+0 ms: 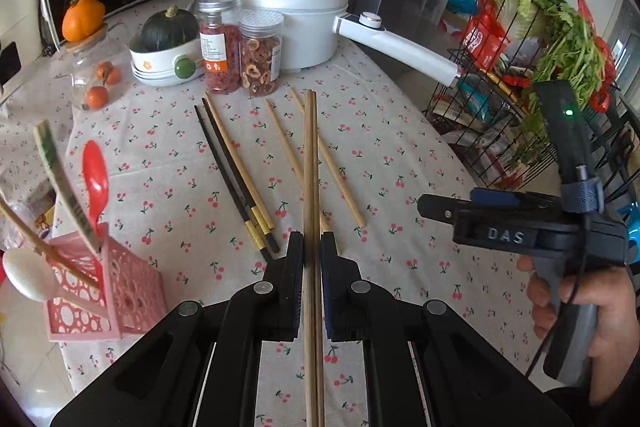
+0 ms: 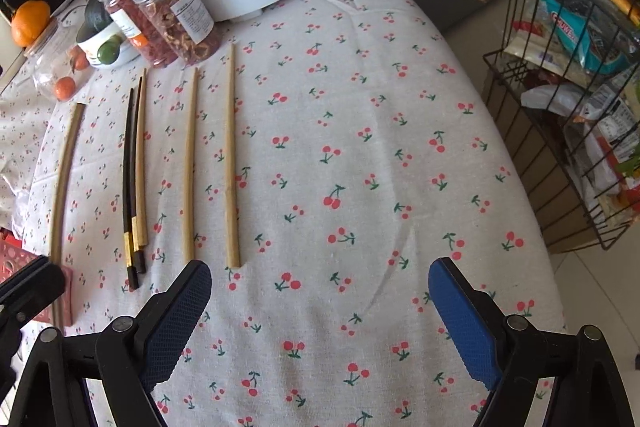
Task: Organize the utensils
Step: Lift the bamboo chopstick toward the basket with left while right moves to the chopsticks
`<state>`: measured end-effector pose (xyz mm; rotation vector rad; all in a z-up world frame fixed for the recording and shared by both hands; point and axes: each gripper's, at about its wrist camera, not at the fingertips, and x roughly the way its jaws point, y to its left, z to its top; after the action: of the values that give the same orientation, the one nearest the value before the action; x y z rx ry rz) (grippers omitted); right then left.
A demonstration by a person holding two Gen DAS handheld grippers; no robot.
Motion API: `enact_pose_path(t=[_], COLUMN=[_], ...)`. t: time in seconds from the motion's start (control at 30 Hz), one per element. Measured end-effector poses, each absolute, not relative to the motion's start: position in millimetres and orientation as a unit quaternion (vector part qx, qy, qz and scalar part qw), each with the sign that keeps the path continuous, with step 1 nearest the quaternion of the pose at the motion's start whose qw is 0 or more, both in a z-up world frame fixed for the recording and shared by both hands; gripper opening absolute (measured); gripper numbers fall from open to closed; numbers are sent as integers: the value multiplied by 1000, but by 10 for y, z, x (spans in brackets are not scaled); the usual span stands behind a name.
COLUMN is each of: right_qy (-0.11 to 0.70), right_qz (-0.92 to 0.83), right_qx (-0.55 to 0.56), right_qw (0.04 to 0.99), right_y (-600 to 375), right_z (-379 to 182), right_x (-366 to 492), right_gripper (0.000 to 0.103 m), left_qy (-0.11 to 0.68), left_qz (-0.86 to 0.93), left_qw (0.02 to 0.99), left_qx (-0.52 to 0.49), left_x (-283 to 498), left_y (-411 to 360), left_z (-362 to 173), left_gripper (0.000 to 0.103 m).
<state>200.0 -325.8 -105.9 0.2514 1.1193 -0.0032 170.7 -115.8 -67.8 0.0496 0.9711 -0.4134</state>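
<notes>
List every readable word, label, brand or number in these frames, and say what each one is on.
"DAS": raised letters on the black body of the right gripper.
Labels on the two clear jars: too small to read.
Red snack packet in the wire rack: characters blurred.
Blue packet in the rack: lettering partly hidden, unreadable.
Green printing on the flat utensil in the pink basket: blurred.

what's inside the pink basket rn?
Pink basket holds a red spoon, a white spoon, a green-patterned utensil and a wooden stick. Their lower ends are hidden by its walls.
</notes>
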Motion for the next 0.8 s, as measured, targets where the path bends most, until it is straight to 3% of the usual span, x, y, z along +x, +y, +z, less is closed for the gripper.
enact_pose_path(t=[0.17,0.3,0.53,0.8], right_qy=[540,545,557,573], right_qz=[31,52,59,38], right_qx=[134,151,119,87], right_qw=[830,823,820,814], right_y=[-3103,-2934,-2520,-2201], right_z=[-1163,-1203,-1317,-1546], right_x=[2111,2342,2990,3646], right_gripper=[71,67,40,30], left_qy=[406,380,341,305], left_qz=[-216,-238,-248,-242], left_qw=[888,893,904,918], left_qx=[21,-27,-62,-78], left_x=[1241,1043,969,1034], left_y=[-729,-463,-45,286], left_z=[-435,-299,-64,112], left_gripper=[8,8,8,8])
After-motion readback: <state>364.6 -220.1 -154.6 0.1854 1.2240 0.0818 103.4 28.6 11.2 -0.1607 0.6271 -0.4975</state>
